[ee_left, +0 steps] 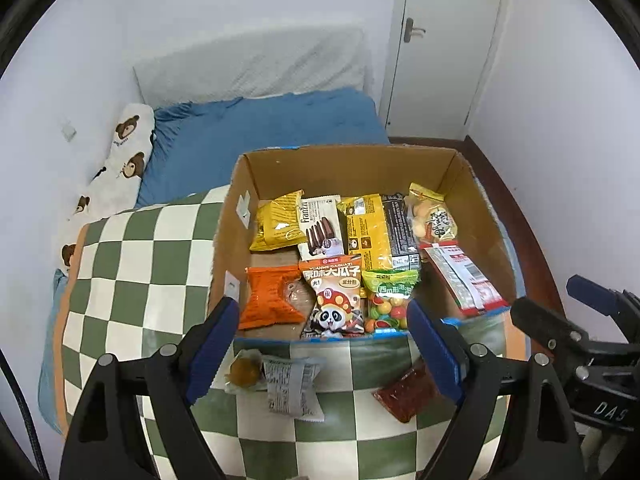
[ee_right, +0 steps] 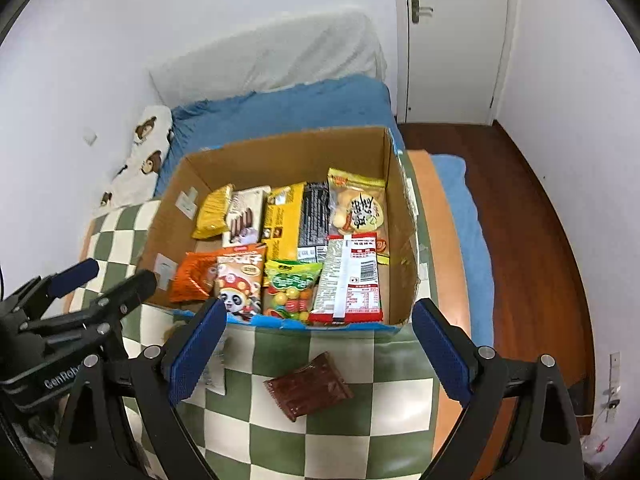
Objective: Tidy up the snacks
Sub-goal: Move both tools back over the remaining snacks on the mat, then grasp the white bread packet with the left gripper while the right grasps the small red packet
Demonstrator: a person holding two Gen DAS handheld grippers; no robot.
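Note:
An open cardboard box sits on a green-and-white checkered blanket and holds several snack packs laid flat. Outside it, near the front wall, lie a clear-wrapped pastry and a dark red packet. My left gripper is open and empty, hovering above the two loose snacks. My right gripper is open and empty, above the dark red packet. Each gripper shows at the edge of the other's view, the right one and the left one.
The bed has a blue sheet, a bear-print pillow at the left wall and a white headboard cushion. A dark wood floor and a closed white door lie to the right.

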